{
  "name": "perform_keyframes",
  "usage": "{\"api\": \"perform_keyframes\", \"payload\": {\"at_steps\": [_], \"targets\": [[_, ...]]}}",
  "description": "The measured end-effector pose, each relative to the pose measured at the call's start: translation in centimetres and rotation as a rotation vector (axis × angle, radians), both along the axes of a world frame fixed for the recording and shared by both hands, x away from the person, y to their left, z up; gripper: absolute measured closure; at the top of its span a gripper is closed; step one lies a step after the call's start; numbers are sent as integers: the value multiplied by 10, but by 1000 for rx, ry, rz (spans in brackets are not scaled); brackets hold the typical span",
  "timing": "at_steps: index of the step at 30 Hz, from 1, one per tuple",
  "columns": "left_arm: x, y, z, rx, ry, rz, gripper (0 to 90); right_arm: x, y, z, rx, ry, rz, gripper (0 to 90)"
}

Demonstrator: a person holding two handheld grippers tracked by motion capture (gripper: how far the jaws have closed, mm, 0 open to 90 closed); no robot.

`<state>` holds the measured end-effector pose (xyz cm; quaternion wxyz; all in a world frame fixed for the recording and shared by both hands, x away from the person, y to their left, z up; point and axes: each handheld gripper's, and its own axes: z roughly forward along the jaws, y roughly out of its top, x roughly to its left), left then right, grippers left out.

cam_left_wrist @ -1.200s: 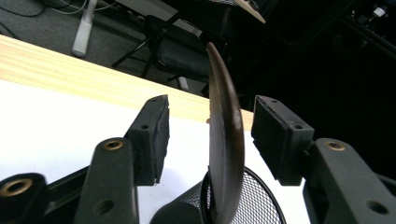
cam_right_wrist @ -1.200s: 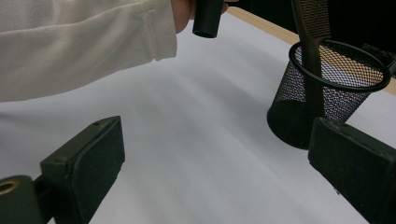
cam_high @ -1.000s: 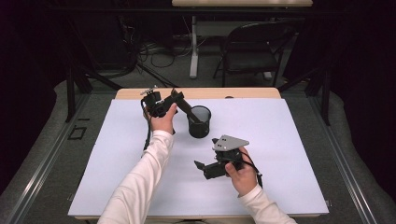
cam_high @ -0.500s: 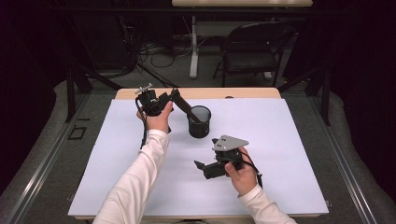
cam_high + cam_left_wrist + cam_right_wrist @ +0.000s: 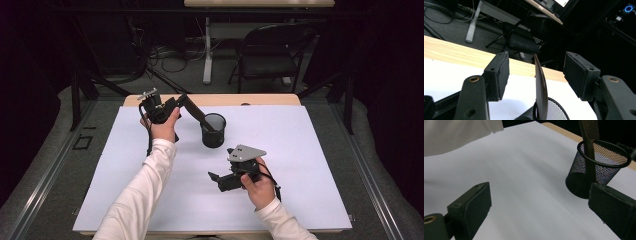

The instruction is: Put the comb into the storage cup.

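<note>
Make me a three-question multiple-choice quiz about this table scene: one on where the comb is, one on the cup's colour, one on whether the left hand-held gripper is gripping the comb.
1. Where does the comb stand?
A. flat on the white sheet
B. in the mesh cup
C. on the chair

2. What colour is the mesh cup?
A. black
B. red
C. white

3. How do the jaws of the left hand-held gripper stand?
A. pressed on the comb
B. shut on nothing
C. apart, the comb between them untouched

Answers: 1 B, its lower end sits inside the rim in the right gripper view. 2 A, dark mesh in both views. 3 C, gaps show on both sides of the comb; the jaws have just been opening.
</note>
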<state>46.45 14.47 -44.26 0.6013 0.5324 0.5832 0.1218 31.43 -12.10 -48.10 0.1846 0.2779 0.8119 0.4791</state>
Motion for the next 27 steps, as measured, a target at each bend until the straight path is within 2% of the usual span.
{"api": "perform_keyframes", "payload": {"at_steps": [6, 9, 12, 22, 25, 27], "targets": [[-5, 4, 4, 47, -37, -10, 372, 0, 0, 0, -2, -1, -1, 45], [-8, 6, 6, 88, -53, -21, 371, 0, 0, 0, -3, -1, -1, 45], [-9, 8, 9, 93, -44, -41, 371, 0, 0, 0, -3, -1, 0, 45], [-16, 12, 15, 184, -52, -86, 371, 0, 0, 0, -3, -2, 0, 46], [-19, 12, 16, 162, -59, -106, 371, 0, 0, 0, -3, -2, -1, 46], [-22, 12, 16, 186, -56, -116, 371, 0, 0, 0, -3, -2, -1, 46]]}}
